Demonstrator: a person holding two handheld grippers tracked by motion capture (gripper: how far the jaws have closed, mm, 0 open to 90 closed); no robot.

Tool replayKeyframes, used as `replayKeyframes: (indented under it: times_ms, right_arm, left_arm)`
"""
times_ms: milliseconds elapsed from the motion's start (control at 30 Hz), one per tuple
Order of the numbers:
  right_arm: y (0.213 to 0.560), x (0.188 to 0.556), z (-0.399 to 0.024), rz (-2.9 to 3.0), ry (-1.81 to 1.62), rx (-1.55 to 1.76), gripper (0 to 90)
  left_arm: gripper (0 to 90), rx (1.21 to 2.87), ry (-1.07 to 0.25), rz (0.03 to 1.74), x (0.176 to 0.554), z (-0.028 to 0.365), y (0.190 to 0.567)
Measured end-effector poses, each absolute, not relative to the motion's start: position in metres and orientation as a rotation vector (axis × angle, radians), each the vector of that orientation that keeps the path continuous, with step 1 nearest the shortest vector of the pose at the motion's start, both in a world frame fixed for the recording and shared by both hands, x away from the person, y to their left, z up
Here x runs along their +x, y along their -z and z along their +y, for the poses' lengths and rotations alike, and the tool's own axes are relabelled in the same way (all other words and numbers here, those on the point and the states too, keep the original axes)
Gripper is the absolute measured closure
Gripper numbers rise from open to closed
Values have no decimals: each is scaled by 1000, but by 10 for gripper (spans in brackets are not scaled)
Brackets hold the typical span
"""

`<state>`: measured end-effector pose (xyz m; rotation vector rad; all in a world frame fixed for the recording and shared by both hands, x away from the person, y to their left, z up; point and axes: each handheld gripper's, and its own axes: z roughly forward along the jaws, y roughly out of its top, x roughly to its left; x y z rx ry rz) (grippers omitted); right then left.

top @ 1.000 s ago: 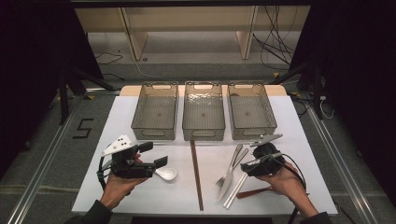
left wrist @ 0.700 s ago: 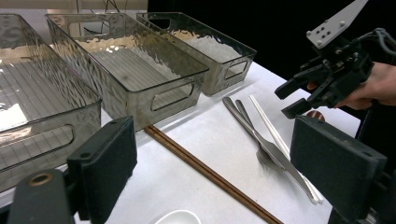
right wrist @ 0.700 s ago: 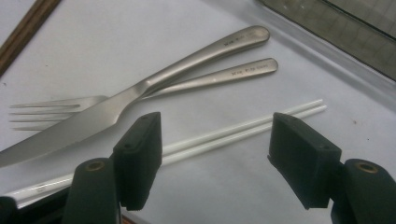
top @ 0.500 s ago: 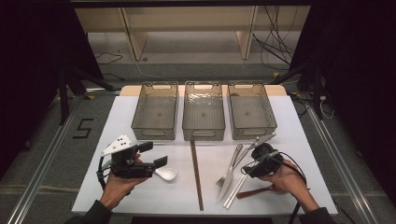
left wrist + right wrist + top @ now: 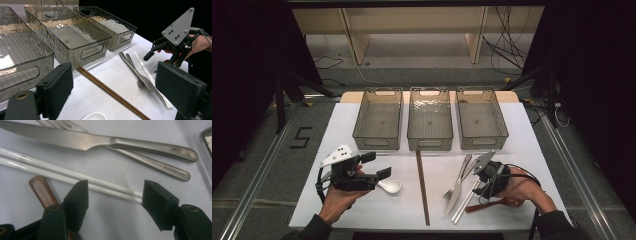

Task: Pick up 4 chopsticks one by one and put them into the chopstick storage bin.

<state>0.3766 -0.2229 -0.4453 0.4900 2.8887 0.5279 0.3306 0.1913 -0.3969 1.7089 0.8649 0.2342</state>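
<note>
My right gripper (image 5: pixel 113 200) is low over the table with its open jaws astride a pair of white chopsticks (image 5: pixel 62 173). The jaws have just been closing a little, and the pads do not touch the chopsticks. A steel knife (image 5: pixel 75 138) and fork (image 5: pixel 150 165) lie just beyond, and a brown wooden handle (image 5: pixel 41 191) lies under the left jaw. In the high view the right gripper (image 5: pixel 482 184) is at the front right. My left gripper (image 5: pixel 377 165) hangs open and empty at the front left, beside a white spoon (image 5: pixel 391 186).
Three clear empty bins (image 5: pixel 377 144) (image 5: pixel 430 145) (image 5: pixel 482 144) stand in a row at the back of the white table. A pair of brown chopsticks (image 5: pixel 422 187) lies lengthwise in the middle. The table's front edge is close to both hands.
My right gripper has sunk toward the white chopsticks and shifted slightly toward the front. The left gripper has kept still.
</note>
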Motion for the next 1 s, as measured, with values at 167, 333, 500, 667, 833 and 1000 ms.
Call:
replayKeyframes:
  times_ms: [167,333,500,667,833,1000]
  right_arm:
    - [450,381,-225,2912,-530,424,402]
    - [454,384,-226,2915,-523,377,422]
    - [458,386,-225,2934,-506,356,422]
    - [460,388,-225,2937,-516,347,419]
    - [461,388,-227,2944,-518,342,420]
    - [459,387,-226,2973,-485,311,420]
  left_arm:
    - [142,1709,-234,867,331,192,397]
    - [142,1712,-235,866,331,192,397]
    - [142,1711,-233,868,331,192,397]
    - [142,1712,-235,865,331,192,396]
    - [142,1707,-234,867,331,192,396]
    - [143,1709,-236,866,331,192,396]
